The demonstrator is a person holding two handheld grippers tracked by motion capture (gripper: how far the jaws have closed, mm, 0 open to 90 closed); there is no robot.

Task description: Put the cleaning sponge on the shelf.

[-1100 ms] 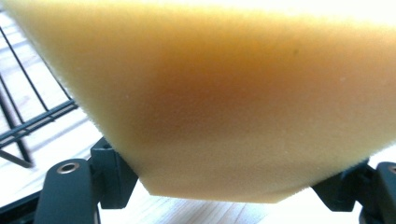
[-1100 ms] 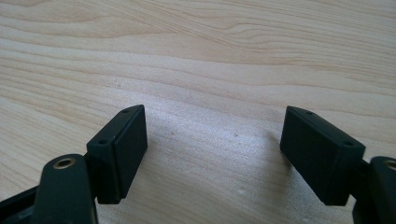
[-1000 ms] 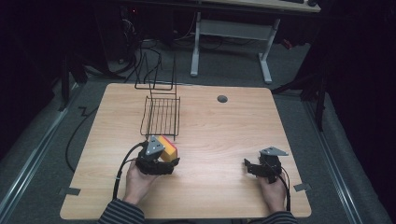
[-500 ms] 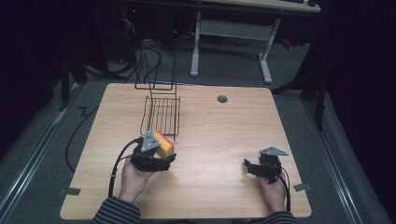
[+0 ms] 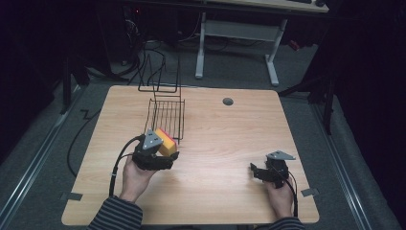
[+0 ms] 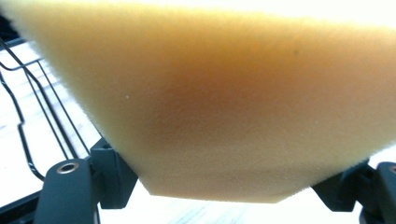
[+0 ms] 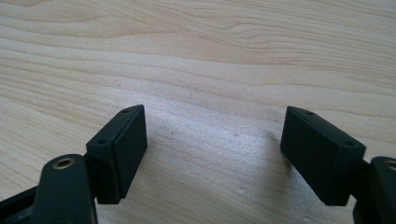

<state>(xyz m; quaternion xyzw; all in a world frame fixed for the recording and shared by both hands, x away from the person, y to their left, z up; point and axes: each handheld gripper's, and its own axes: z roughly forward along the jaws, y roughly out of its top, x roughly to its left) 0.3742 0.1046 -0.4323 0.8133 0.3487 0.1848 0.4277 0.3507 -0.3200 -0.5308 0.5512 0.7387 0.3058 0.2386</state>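
A yellow sponge with a red-orange top face is clamped in my left gripper, at the near end of a black wire rack. In the left gripper view the sponge's yellow foam spreads across the frame between the black jaws, and the rack's wires show at the left. My right gripper rests low over the table's right front, held by a hand. Its jaws stand wide apart over bare wood in the right gripper view, with nothing between them.
The wooden table has a small round grommet near its back edge. The rack has an upright wire back section at the table's far edge. Behind the table stand a desk frame and cables on the floor.
My left gripper has carried the sponge a little to the left and slightly nearer, along the rack's near end. The right gripper has stayed in place.
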